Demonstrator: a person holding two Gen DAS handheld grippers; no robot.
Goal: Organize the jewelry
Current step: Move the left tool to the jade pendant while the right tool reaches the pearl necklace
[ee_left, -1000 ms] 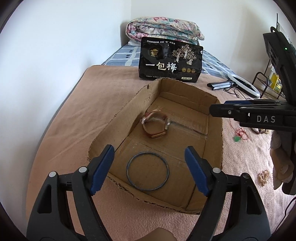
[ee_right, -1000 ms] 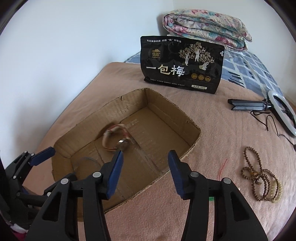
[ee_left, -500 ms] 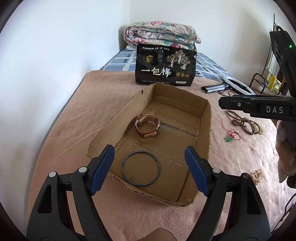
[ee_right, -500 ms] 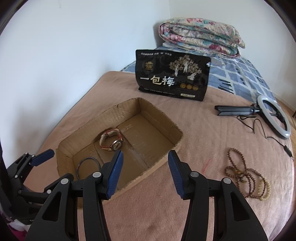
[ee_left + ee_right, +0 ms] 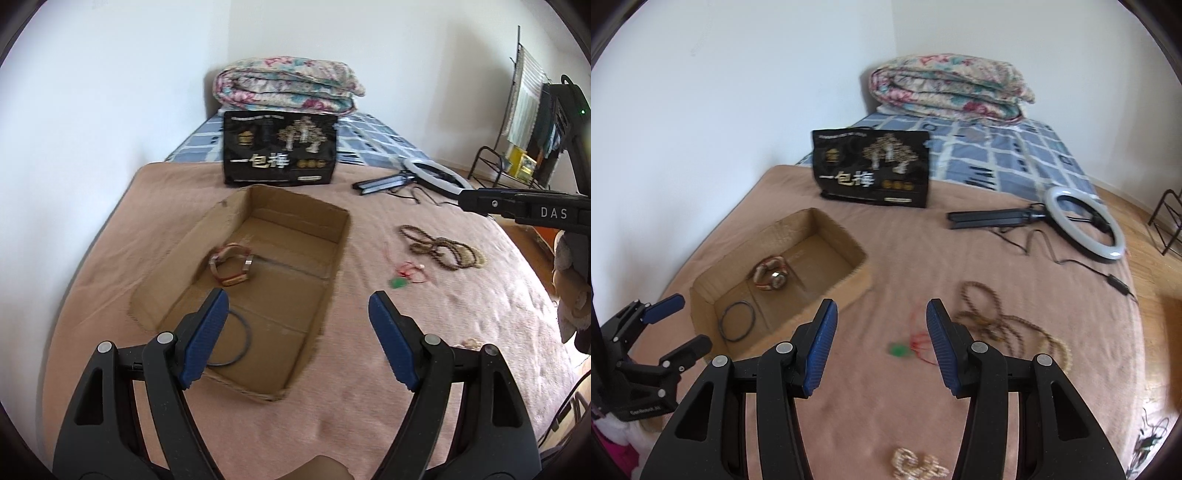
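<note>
Both tongs released: left gripper (image 5: 299,332), right gripper (image 5: 881,345). Watch (image 5: 232,264), bangle (image 5: 737,320) inside cardboard box (image 5: 338,236). Only right view shows pearl bracelet (image 5: 918,466) clearly. Pink blanket (image 5: 960,251), white walls.

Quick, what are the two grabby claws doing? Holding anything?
Left gripper: open, holding nothing.
Right gripper: open, holding nothing.

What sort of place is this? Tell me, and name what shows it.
Most likely a bedroom: the work surface is a bed with a pink blanket, a folded floral quilt lies at its far end, and a checked sheet shows beneath.
</note>
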